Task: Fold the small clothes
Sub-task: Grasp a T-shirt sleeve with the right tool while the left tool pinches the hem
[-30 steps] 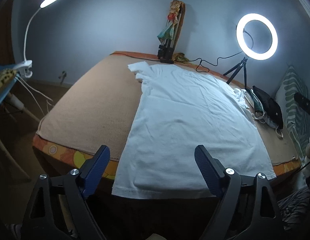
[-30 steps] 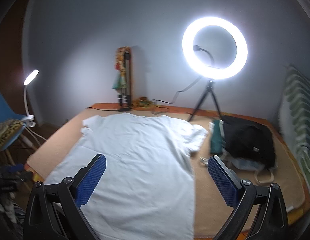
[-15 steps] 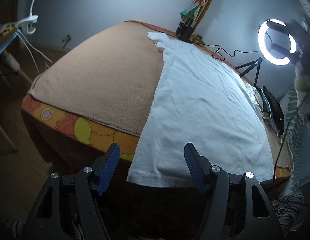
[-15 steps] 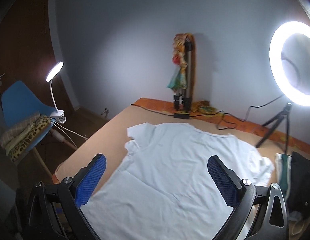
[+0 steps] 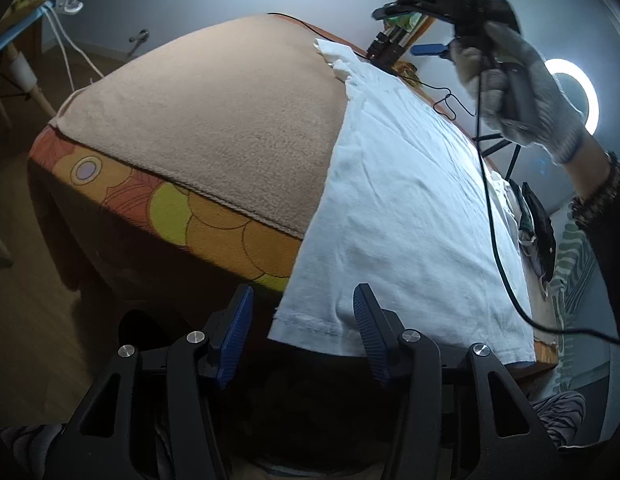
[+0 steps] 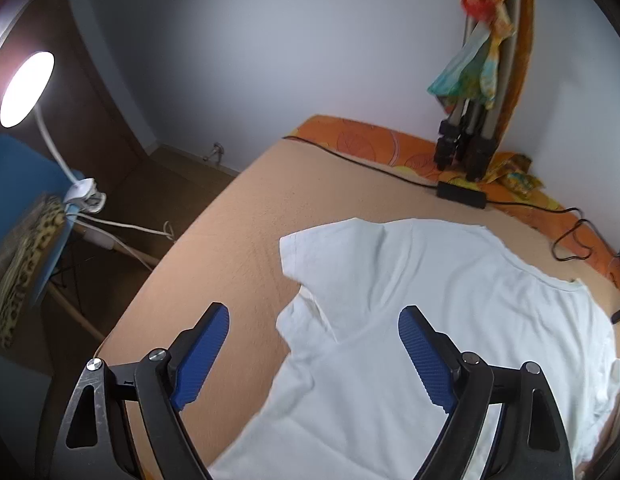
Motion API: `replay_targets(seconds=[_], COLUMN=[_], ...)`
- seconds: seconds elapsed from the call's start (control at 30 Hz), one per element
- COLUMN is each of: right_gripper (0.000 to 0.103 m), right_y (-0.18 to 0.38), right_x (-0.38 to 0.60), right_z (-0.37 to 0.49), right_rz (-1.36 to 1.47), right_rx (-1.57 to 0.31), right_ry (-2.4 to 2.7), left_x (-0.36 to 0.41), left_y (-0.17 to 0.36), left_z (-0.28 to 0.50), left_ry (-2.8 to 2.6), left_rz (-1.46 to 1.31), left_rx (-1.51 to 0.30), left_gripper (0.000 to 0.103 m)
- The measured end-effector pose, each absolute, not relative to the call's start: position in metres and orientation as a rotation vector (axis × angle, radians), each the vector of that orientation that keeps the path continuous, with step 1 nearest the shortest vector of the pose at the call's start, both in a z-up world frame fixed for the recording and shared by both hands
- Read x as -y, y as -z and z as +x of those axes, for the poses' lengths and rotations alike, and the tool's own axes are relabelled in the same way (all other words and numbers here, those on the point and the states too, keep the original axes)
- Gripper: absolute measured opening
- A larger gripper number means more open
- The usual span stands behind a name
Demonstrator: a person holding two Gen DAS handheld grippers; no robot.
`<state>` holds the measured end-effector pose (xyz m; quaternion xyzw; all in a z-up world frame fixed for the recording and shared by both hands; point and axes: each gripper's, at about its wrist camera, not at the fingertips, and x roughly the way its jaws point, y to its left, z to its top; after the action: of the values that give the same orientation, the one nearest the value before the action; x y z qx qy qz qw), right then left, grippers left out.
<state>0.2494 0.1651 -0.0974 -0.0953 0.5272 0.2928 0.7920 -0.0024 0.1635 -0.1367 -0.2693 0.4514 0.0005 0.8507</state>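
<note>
One white t-shirt (image 5: 405,208) lies flat on the bed (image 5: 230,120), hem overhanging the near edge. Left tongs (image 5: 302,330) gape just before that hem corner; right tongs (image 6: 313,360) hang spread above the sleeve, holding nothing.

White T-shirt (image 5: 405,200) on tan blanket (image 5: 230,120), orange-flowered mattress (image 5: 214,228).

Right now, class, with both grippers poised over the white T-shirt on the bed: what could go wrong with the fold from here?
1. The left gripper is open at the hem corner of the white T-shirt, which overhangs the bed edge; a shallow pinch may slip off.
2. The right gripper's cable trails across the shirt and could drag it.
3. The right gripper near the sleeve may bunch it.
</note>
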Motion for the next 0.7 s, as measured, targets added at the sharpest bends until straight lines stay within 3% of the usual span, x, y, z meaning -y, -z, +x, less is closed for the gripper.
replay_targets(seconds=[0.23,0.57,0.67,0.7], right_gripper=[0.084,0.084,0.077,0.070], right_y=[0.143,0.166,0.175,0.178], right_x=[-0.209,-0.247,-0.248,-0.248], right_z=[0.272,0.282,0.284,0.284], right_rz=[-0.293,-0.445,-0.477,-0.490], right_rx=[-1.160,-1.164,-1.192,-1.199], right_ry=[-0.510,-0.477,-0.469,-0.463], left_x=[-0.174,-0.173,-0.173,-0.173], left_y=[0.151,0.156,0.155,0.154], left_z=[-0.005,-0.003,-0.003,-0.003], left_ry=[-0.002,0.019,0.048,0.055], left_rz=[-0.653,-0.714,-0.737,-0.743], left_rx=[-0.993,-0.996,-0.986,-0.981], left_gripper=[0.049,0.049,0.039,0.037])
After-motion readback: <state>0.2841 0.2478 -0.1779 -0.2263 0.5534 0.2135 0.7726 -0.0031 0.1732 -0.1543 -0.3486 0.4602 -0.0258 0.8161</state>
